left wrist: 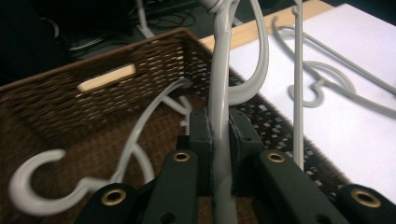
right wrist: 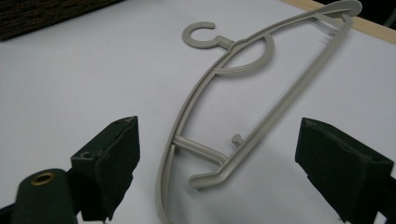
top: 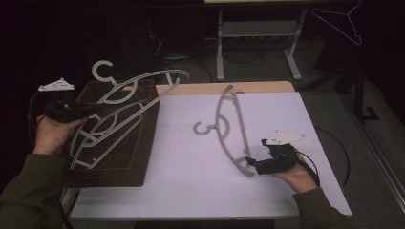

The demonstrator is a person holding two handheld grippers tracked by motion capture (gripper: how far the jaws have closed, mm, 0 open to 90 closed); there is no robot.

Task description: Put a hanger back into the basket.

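The room is dim, dark at the upper left of the high view. The white table (top: 191,157) looks evenly lit, with soft blur in the foreground of both gripper views.

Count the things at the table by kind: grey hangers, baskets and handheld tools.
Grey hangers: 3 (held hanger, basket hanger, table hanger)
Basket: 1
Tools: 2 (left tool, right tool)
Total: 6

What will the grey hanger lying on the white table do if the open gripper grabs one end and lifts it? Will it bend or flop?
The hanger on the table looks like moulded plastic, so it probably stays stiff. Its thin, open frame suggests it is light. Held by one end in the right gripper, the long far end may swing down, and the smooth bar could slip a little.
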